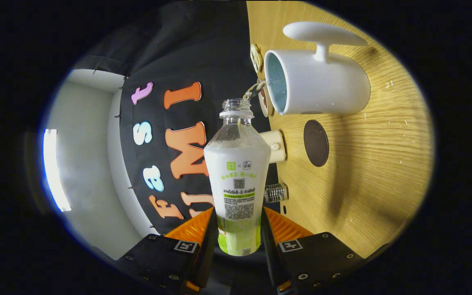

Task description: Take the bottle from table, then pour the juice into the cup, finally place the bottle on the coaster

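Wooden table [383,164] w/ white cup [322,82]; gripper [238,233] clamped on uncapped juice bottle [237,164], thin stream into cup. Dark round coaster [316,143] just beside cup.

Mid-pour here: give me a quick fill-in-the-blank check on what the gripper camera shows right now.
1. The fingers are shut on the ____.
2. A thin stream runs from the bottle mouth into the white ____.
3. The round dark coaster on the table has ____ on it.

Missing words: bottle; cup; nothing
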### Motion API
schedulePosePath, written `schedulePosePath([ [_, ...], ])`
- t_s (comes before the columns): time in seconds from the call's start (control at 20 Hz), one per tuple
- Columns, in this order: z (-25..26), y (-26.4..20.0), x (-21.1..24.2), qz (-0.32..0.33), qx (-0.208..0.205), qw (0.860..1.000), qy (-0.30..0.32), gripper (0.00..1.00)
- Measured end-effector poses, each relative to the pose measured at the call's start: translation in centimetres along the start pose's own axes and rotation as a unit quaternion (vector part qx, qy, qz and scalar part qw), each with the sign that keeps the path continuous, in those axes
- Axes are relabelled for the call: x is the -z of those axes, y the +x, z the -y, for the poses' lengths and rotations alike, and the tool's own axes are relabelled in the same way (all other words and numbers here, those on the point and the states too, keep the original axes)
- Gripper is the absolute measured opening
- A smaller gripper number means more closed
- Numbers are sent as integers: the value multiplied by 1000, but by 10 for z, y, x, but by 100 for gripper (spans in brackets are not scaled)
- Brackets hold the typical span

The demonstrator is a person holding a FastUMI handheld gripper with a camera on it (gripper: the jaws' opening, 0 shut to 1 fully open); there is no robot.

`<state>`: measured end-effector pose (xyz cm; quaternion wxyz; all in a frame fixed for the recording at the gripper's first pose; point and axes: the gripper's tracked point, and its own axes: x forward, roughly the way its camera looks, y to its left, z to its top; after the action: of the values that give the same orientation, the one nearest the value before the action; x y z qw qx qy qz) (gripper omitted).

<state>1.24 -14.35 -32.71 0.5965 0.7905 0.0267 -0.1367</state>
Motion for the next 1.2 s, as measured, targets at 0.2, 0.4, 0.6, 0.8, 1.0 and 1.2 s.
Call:
schedulePosePath([
  [0.2,-6,-3,-3,1,-7,1000,1,57],
  [0.4,-13,-3,-8,6,-14,1000,8,57],
  [0.6,-18,-2,-13,13,-21,1000,18,57],
  [0.8,-22,-3,-14,17,-25,999,26,57],
  [1.0,-26,-7,-16,19,-33,998,40,57],
  [1.2,-31,-3,-18,27,-49,996,73,57],
])
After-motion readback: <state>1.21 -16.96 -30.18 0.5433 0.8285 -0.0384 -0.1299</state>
